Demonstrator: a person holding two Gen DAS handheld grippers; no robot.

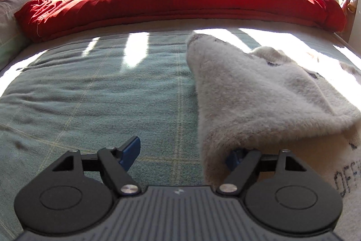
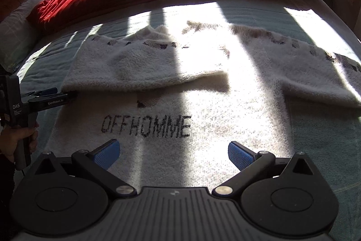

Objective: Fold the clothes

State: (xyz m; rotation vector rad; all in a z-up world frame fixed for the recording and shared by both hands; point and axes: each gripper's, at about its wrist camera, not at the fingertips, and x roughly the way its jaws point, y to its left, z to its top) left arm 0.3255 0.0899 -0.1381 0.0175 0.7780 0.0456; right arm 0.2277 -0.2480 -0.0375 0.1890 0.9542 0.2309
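Sweater: your white fuzzy sweater (image 2: pixel 203 110) lies flat on the bed (image 1: pixel 90 94), back side up, with the lettering "OFFHOMME" across it. That gives you a broad surface to fold on.
Left sleeve: it (image 2: pixel 140 69) is already laid across the body, its edge running level above the lettering, so the fold line stays square.
Right sleeve: it (image 2: pixel 315 73) also lies folded inward from the other side; the two ends sit near each other at the middle.
Left gripper: your left gripper (image 1: pixel 180 154) sits at the sweater's left edge with its fingers apart. One blue pad is tucked under the folded flap and the other is out over the bed cover, so nothing is pinched. It looks placed to have let the sleeve down.
Right gripper: your right gripper (image 2: pixel 173 154) hangs over the hem end, fingers wide apart and empty, likely lined up for the bottom fold.
Background: the red duvet (image 1: pixel 180 3) is bunched at the far side, well clear.
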